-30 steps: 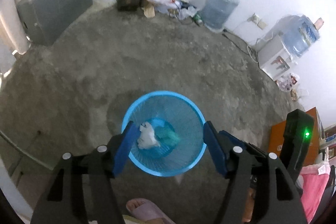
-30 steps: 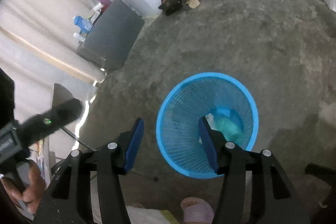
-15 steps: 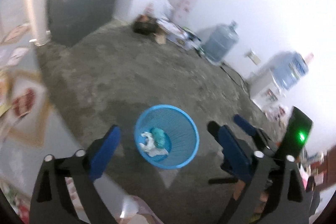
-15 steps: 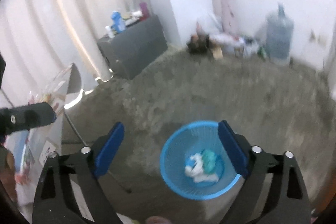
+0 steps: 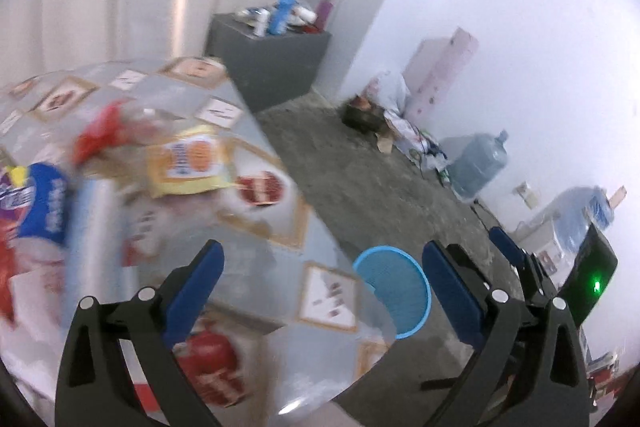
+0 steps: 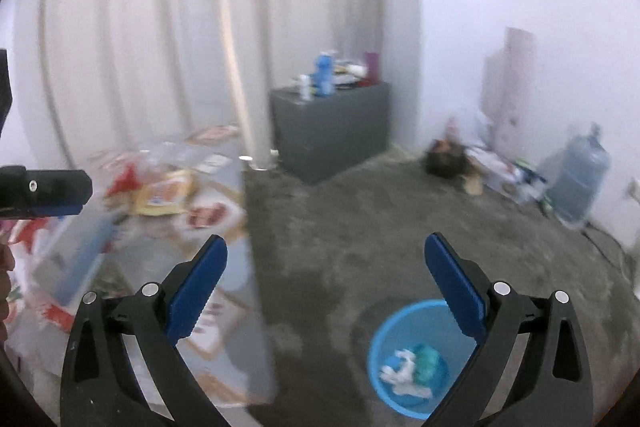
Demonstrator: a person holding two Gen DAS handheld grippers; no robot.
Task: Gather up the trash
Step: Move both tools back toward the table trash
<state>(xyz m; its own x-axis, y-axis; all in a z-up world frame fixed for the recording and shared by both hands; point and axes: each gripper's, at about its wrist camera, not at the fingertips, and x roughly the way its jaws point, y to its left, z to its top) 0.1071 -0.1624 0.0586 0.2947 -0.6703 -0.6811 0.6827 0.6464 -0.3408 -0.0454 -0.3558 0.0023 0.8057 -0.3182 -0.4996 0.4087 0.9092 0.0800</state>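
A blue mesh waste basket (image 6: 400, 359) stands on the concrete floor with white and teal trash (image 6: 412, 371) inside; its rim shows in the left wrist view (image 5: 394, 291) behind the table edge. My left gripper (image 5: 320, 283) is open and empty above a glass table (image 5: 256, 227). On the table lie a yellow snack packet (image 5: 186, 163), a red wrapper (image 5: 100, 131) and a blue packet (image 5: 44, 207), all blurred. My right gripper (image 6: 324, 279) is open and empty, raised above the floor left of the basket. The left gripper shows at the left edge of the right wrist view (image 6: 44, 191).
A grey cabinet (image 6: 332, 127) with bottles on top stands by the curtain. Water jugs (image 5: 476, 163) and a clutter pile (image 5: 376, 115) line the far wall. The table's corner (image 6: 248, 211) juts toward the floor space.
Both grippers have risen and swung left, away from the basket toward the table. The basket now sits low in both views, and the littered table has come into sight.
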